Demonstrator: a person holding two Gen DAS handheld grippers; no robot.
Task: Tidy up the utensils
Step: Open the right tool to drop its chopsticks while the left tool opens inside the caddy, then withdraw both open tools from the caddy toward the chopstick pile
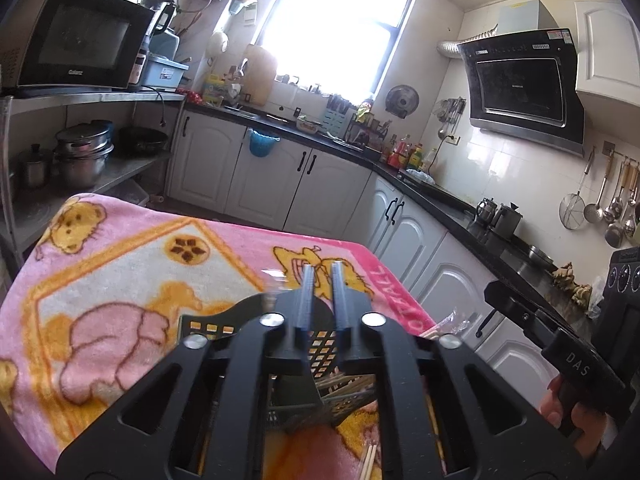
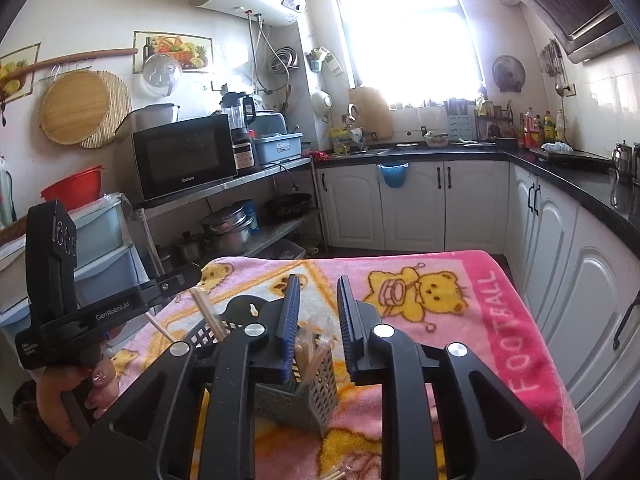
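A dark perforated utensil holder (image 1: 320,352) (image 2: 316,384) stands on the pink cartoon blanket (image 1: 120,280) (image 2: 460,320). Wooden chopsticks (image 1: 348,388) (image 2: 208,312) stick out of it. More loose chopsticks (image 1: 370,460) lie on the blanket near the bottom edge. My left gripper (image 1: 323,270) hovers just above the holder, jaws narrowly apart, nothing between them. My right gripper (image 2: 318,284) is open above the holder, empty. A clear wrapped packet (image 2: 316,340) sits in the holder below it. The left gripper's body (image 2: 52,280) shows in the right wrist view.
White cabinets under a black counter (image 1: 460,204) run behind and to the right of the table. A metal shelf (image 2: 224,184) with a microwave and pots stands to the left. Ladles hang on the right wall (image 1: 608,208).
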